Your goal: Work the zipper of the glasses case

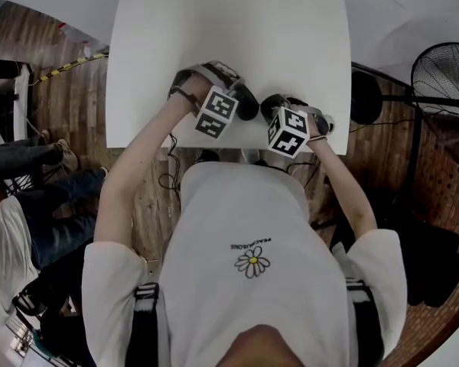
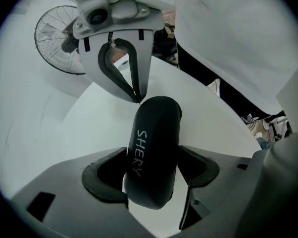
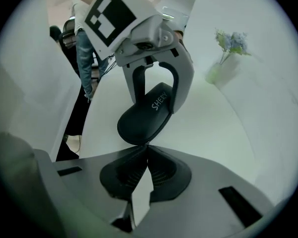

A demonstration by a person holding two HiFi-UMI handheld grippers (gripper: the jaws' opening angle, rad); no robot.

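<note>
Glasses case between 2 grippers, over the white bench
Left gripper fingers stand wide, clamping the black case across its body; right gripper fingers are pinched together at the case's end.

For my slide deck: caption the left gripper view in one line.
Left gripper clamps the black glasses case while the right gripper pinches shut at its far end, over a white table.

Bare table ahead (vase at far edge)
</note>
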